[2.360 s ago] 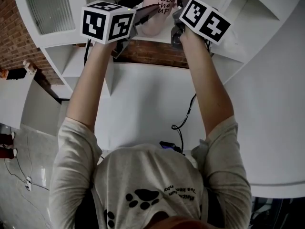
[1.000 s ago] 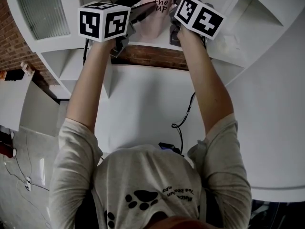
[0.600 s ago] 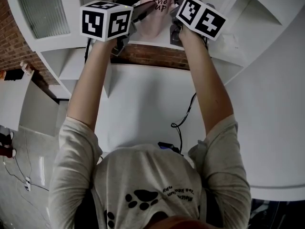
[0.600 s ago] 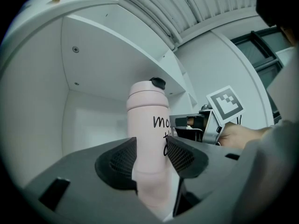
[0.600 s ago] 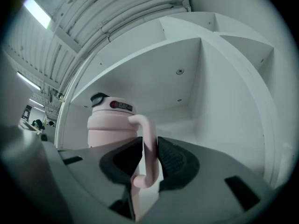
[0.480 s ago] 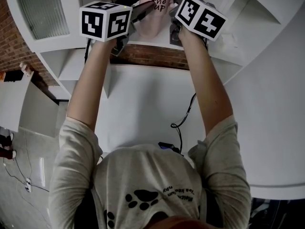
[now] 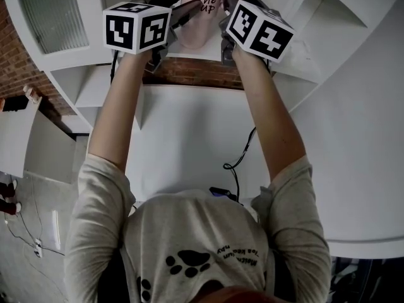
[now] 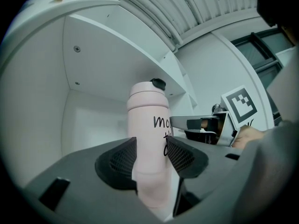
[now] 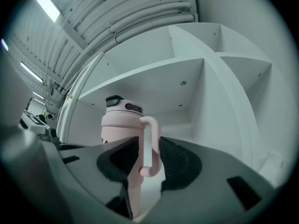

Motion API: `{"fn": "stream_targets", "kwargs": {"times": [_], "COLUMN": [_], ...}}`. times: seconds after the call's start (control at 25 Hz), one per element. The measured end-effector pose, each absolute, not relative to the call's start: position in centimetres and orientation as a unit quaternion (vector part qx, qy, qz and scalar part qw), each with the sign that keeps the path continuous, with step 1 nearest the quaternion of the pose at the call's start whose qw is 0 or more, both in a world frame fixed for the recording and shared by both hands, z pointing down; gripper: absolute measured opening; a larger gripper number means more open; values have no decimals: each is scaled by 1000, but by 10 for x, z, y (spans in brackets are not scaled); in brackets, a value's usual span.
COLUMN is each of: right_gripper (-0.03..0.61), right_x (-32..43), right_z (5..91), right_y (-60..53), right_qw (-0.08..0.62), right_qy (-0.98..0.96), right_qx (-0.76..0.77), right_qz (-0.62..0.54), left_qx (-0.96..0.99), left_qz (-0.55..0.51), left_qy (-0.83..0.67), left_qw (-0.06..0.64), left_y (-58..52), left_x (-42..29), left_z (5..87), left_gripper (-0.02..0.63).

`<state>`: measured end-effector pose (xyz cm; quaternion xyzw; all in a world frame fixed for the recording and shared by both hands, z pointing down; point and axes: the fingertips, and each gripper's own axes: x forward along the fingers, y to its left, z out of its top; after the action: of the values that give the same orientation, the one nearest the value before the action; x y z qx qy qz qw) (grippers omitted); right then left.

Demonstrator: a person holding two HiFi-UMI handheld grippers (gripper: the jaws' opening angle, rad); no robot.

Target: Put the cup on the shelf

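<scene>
Likely stiff, slick, top-heavy cup: left tongs, just closing, clasp mid-body; right tongs, just opening, loosely straddle handle.

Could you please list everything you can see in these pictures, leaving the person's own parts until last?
cup: one, pale pink with black lettering and a dark lid, upright in a shelf compartment.
shelf unit: one, white, curved, several compartments, in front of the person.
brick wall: one, reddish brown, seen through the shelf unit below the cup.
cable: one, black, hanging against the white panel under the cup.
left gripper: one, grey with black pads, jaws either side of the cup's body; whether they press on it is unclear.
right gripper: one, grey with black pads, jaws apart round the cup's handle, having just been opening.
arms: two, bare, raised to the shelf unit.
</scene>
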<state>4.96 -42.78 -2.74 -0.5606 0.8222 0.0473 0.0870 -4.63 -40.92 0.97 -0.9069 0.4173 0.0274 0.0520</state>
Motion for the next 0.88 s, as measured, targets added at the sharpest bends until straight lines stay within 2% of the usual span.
{"fn": "stream_targets", "kwargs": {"times": [0.28, 0.44, 0.68, 0.88], "right_gripper": [149, 132, 36, 11], "right_x": [42, 36, 43, 43], "right_z": [-24, -22, -18, -12], "right_y": [-415, -406, -394, -380], "right_qw": [80, 82, 94, 110], "right_qy": [825, 830, 828, 828], "right_qx": [-554, -544, -547, -543], "right_qz": [77, 88, 80, 80], "left_qx": [-908, -905, -895, -890], "left_qz": [36, 47, 67, 75], "left_qy": [415, 420, 437, 446], "left_qw": [54, 56, 63, 65], "left_y": [-405, -404, -394, -378], "left_x": [-47, -49, -58, -61], "left_z": [8, 4, -5, 0], "left_gripper": [210, 185, 99, 26]}}
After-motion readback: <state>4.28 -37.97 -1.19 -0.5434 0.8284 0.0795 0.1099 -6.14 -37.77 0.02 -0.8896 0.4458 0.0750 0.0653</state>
